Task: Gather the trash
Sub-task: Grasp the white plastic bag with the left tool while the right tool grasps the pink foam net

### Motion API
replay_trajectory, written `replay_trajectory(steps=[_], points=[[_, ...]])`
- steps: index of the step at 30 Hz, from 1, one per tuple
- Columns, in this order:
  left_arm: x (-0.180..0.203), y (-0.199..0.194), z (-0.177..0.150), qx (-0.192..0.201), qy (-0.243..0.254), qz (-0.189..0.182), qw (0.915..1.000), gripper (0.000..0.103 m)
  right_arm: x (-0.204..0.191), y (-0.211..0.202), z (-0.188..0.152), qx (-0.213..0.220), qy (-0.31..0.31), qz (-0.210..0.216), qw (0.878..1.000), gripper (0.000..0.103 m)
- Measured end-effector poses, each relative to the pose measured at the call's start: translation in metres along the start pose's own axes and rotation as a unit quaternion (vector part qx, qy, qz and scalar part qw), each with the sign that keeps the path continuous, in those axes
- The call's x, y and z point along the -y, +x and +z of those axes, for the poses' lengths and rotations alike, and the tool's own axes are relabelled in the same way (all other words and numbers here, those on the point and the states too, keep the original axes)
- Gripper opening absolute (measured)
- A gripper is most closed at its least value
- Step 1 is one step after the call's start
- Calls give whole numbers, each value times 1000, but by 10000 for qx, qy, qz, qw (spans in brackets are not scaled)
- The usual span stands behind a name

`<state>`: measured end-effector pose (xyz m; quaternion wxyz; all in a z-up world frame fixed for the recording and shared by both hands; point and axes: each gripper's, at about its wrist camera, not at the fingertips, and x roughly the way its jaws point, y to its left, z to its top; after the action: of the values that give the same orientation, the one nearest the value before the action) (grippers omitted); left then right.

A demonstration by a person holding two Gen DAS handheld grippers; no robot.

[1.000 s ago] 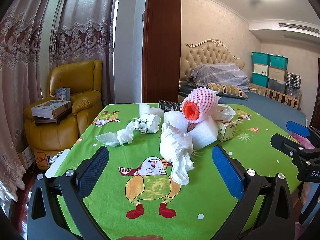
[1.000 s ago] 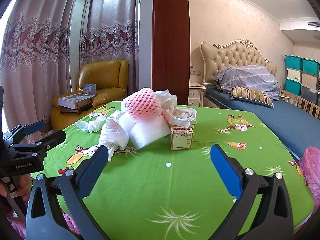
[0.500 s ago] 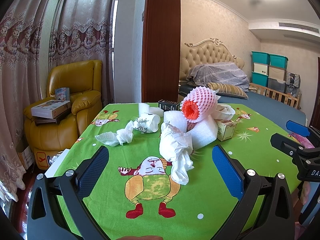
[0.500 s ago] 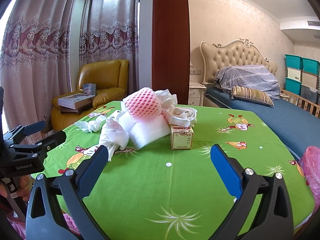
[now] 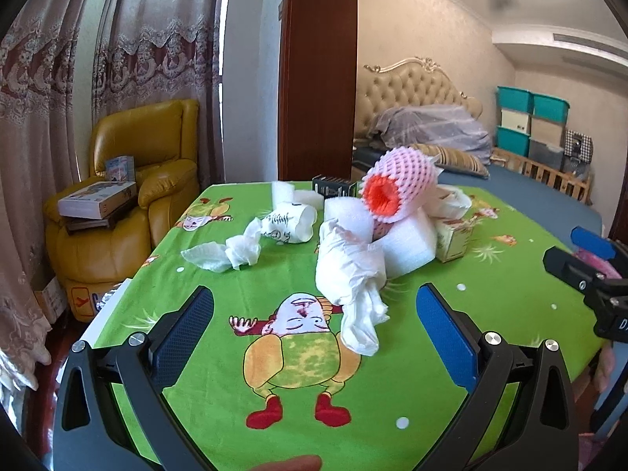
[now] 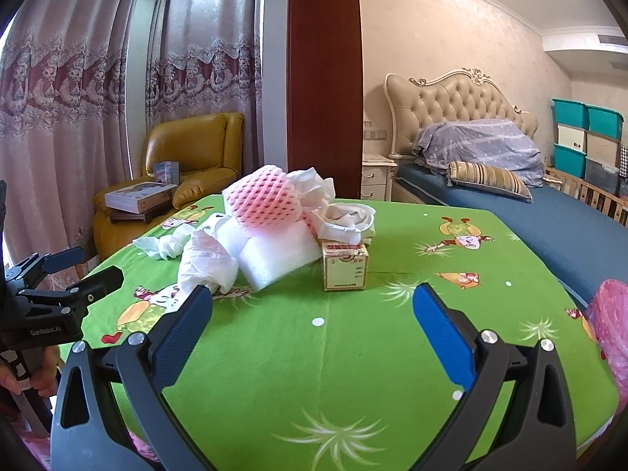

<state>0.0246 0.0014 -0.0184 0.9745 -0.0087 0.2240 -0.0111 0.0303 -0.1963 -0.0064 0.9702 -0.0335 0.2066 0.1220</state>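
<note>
Piled mid-desk: pink foam fruit net (image 5: 396, 192) atop white foam blocks (image 5: 404, 247), crumpled white bag (image 5: 349, 274) in front, small carton (image 6: 345, 265) touching the blocks' right side. Further left, crumpled tissue (image 5: 231, 251) beside a tipped paper cup (image 5: 292, 223); black box (image 5: 331, 186) behind. Green cartoon-print desk (image 5: 274, 404) underneath. Left hand-held gripper (image 5: 314, 325) spread wide, empty, bag just beyond its fingers. Right hand-held gripper (image 6: 312, 324) likewise wide and empty, facing the carton. Yellow armchair (image 5: 129, 204) and bed (image 6: 530, 212) behind. Nothing shifted since a second ago.
</note>
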Motion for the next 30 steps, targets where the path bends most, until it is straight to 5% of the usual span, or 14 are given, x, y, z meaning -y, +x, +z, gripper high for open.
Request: replay_trajectory(steps=[9, 21, 23, 27, 30], points=[[-1, 58, 14, -890, -170, -316, 9954, 97, 13, 32, 17, -123, 132, -54, 9998, 99], [16, 147, 31, -1659, -21, -206, 9859, 96, 43, 84, 45, -261, 639, 92, 9976, 99], [14, 153, 29, -1739, -36, -216, 9845, 89, 43, 94, 47, -332, 669, 168, 9971, 99], [5, 154, 24, -1867, -92, -385, 9816, 53, 29, 114, 55, -438, 721, 436, 9955, 99], [-8, 145, 21, -1775, -201, -394, 9831, 45, 15, 126, 62, -472, 743, 657, 9940, 99]])
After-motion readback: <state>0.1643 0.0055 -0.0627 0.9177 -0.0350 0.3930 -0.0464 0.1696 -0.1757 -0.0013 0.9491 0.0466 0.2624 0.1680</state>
